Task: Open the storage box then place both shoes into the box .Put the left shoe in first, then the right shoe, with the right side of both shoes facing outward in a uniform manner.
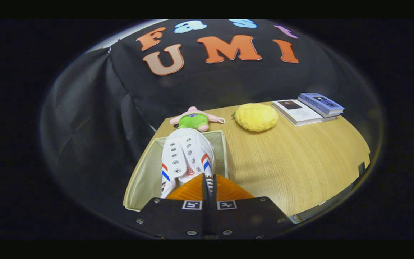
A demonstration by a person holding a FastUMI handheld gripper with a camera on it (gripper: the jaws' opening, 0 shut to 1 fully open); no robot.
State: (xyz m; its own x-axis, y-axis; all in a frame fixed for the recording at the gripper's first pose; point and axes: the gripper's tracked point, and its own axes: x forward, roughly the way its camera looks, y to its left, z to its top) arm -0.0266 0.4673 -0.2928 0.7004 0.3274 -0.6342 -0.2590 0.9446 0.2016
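Gripper view: gripper (209,181) clamped on white shoe (186,154) inside open storage box (146,172).

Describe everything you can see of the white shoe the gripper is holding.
The white sneaker looks like canvas, with two rows of metal eyelets, no visible laces, and red and blue stripes on both sides near the heel. It hangs toe-forward over the open beige storage box, toe toward the green plush toy. The gripper has its orange jaws shut on the sneaker's heel end. Whether the sole touches the box cannot be told.
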